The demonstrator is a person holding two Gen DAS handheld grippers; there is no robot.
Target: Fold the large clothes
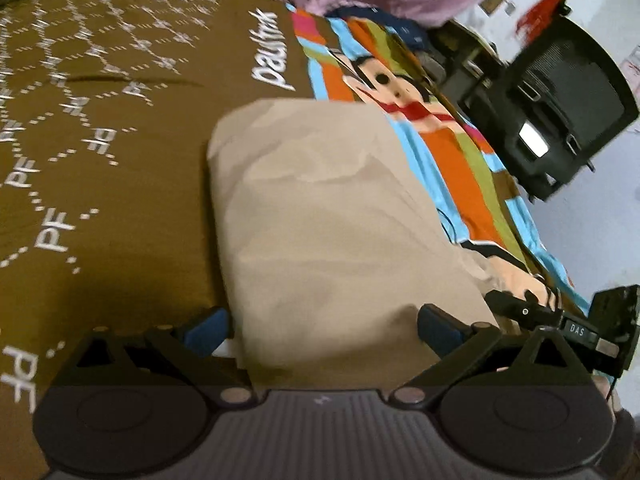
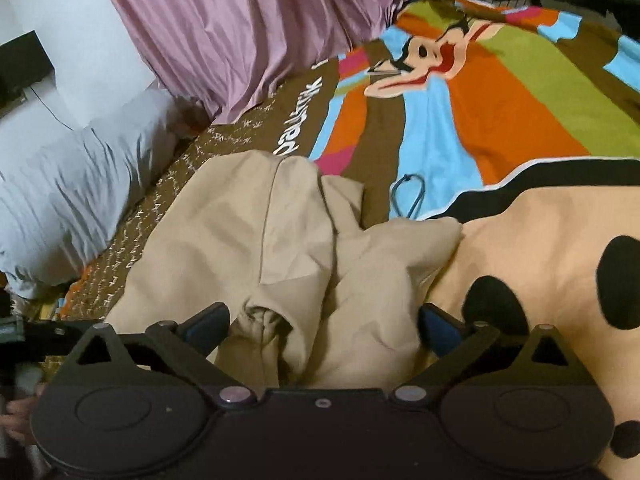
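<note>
A beige garment [image 1: 328, 220] lies folded on the bed, smooth and roughly rectangular in the left wrist view. My left gripper [image 1: 322, 330] is open, its blue-padded fingers [image 1: 206, 330] wide apart over the garment's near edge. In the right wrist view the same beige garment [image 2: 280, 248] shows bunched folds and a seam. My right gripper [image 2: 322, 330] is open, fingers [image 2: 438, 330] spread on either side of the near cloth. The other gripper shows at the right edge of the left wrist view [image 1: 568, 328].
The bed has a brown patterned cover [image 1: 100, 140] and a colourful striped cartoon blanket [image 2: 500, 92]. A purple curtain [image 2: 240, 32] hangs behind. A grey pillow [image 2: 72, 192] lies left. A black chair [image 1: 560, 108] stands beside the bed. A dark cord loop [image 2: 410, 196] lies on the blanket.
</note>
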